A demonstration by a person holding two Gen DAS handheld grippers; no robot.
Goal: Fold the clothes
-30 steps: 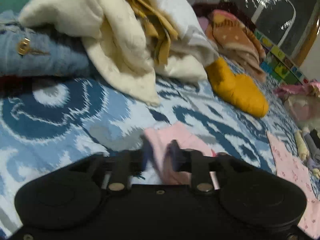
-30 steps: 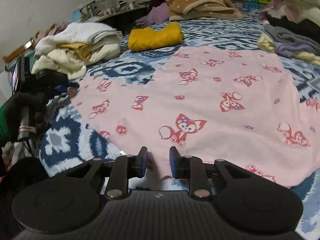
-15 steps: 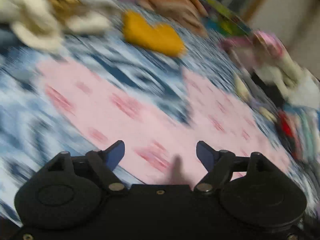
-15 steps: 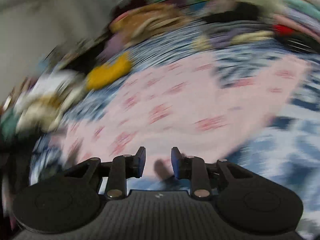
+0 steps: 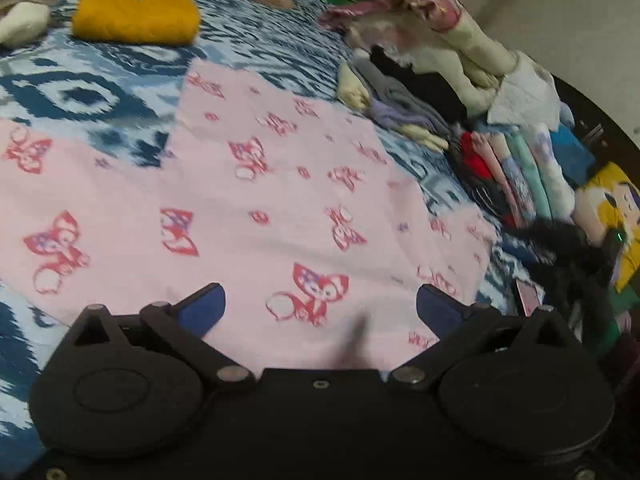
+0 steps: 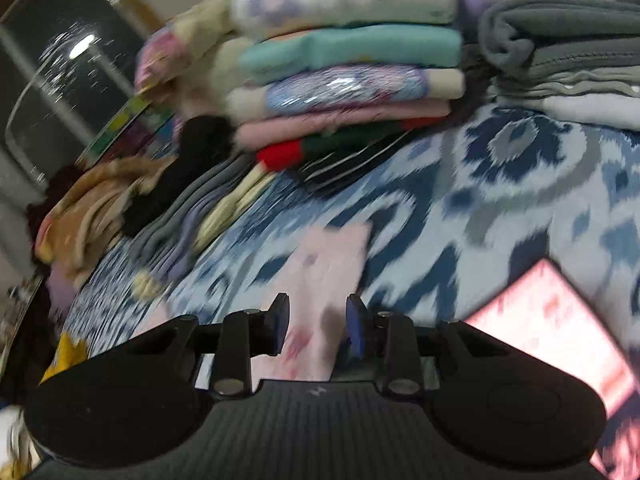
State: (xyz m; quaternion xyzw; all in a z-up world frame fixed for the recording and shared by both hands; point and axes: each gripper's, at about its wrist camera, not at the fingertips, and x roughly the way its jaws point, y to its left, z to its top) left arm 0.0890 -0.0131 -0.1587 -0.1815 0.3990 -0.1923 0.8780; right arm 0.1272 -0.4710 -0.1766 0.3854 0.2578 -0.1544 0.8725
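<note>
The pink fox-print garment lies spread flat on the blue patterned bedspread, two legs or panels running away from the camera with a wedge of bedspread between them. The left gripper hovers over the near edge with its jaws spread wide and nothing between them. The right gripper sits at a narrow end of the same garment; its jaws are close together with pink cloth passing between them. Blur hides the contact, so whether the fabric is pinched cannot be told.

A stack of folded clothes stands beyond the right gripper, and a folded yellow item rests well apart at the far side. A lit phone screen lies just beside the right gripper.

Judgement: the garment appears laid out for a fold, though how far the folding has gone is not settled. To do this step well, each gripper should take a single layer at matching corners, lift evenly, and carry one half squarely over the other so that edges align. Tension should stay light to avoid dragging the bedspread.
</note>
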